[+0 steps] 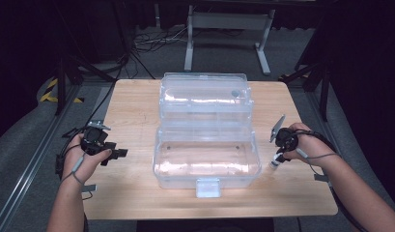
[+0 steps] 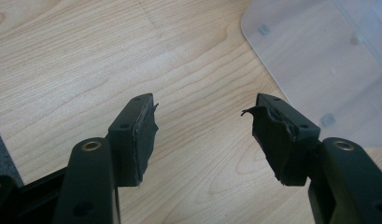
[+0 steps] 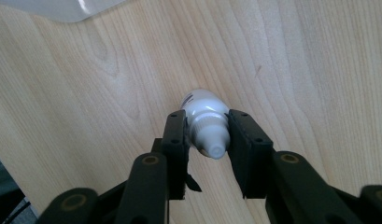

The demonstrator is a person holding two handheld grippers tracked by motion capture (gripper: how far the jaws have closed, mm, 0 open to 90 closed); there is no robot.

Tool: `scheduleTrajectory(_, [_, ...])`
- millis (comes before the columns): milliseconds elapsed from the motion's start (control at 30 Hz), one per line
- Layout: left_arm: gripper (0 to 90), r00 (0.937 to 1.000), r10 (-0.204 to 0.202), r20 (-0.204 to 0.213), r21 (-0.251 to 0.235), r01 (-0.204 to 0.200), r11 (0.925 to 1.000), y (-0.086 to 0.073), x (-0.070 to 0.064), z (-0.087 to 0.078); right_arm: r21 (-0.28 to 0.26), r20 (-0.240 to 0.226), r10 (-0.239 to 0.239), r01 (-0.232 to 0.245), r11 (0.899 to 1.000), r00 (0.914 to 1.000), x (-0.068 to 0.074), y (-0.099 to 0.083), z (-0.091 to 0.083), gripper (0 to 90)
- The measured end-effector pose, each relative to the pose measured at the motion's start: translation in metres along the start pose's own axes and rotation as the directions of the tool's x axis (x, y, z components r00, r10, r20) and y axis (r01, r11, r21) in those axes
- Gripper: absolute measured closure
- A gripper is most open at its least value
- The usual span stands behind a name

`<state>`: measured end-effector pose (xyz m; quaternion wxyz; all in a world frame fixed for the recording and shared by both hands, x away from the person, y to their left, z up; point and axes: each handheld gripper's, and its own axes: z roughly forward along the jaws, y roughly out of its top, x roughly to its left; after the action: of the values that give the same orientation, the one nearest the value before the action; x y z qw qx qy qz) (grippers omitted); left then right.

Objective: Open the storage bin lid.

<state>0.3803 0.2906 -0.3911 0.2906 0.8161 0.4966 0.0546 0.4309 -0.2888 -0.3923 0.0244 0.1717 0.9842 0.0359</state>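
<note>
At the right edge of the bench [image 1: 137, 193], in the high view, the right gripper [image 1: 278, 161] points down with its jaws pinching a small white dropper bottle [image 1: 275, 164] that stands on the wood just beside the open clear plastic box [image 1: 207, 164]. The right gripper view shows the same bottle [image 3: 205, 122] at centre frame, its cap toward the camera, the jaws pressed on either side just below the cap. My reading is that the bottle is being picked up to go into the box. To do that well, keep the squeeze even so the round body does not twist out, lift straight until the base clears the bench, then carry it over the near wall of the box rather than through it.

Left of centre in the high view, the left gripper [image 1: 113, 153] rests low by the box with its jaws spread and nothing between them; its own view shows bare wood and the box corner [image 2: 319, 60] at upper right. The raised lid [image 1: 204, 94] stands behind the tray, well away from the path. The box's right wall is the one thing to clear.
</note>
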Motion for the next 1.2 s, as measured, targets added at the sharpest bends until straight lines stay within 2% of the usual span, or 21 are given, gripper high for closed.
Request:
scheduleTrajectory(900, [40.2, 1.0, 0.006, 0.003, 0.006, -0.006, 1.0, 0.0, 0.0, 0.001, -0.009, -0.009, 0.023, -0.023, 1.0, 0.9997, 0.0, -0.001, -0.001, 71.7])
scheduleTrajectory(1033, [40.2, 1.0, 0.006, 0.004, 0.006, -0.006, 1.0, 0.0, -0.001, 0.001, -0.022, -0.006, 0.026, -0.026, 0.999, 0.9996, -0.001, -0.001, -0.004, 71.7])
scheduleTrajectory(1200, [40.2, 1.0, 0.009, 0.004, 0.008, -0.009, 0.9999, 0.0, 0.0, 0.001, -0.029, -0.005, 0.021, -0.022, 0.999, 0.9998, -0.001, -0.001, -0.016, 71.7])
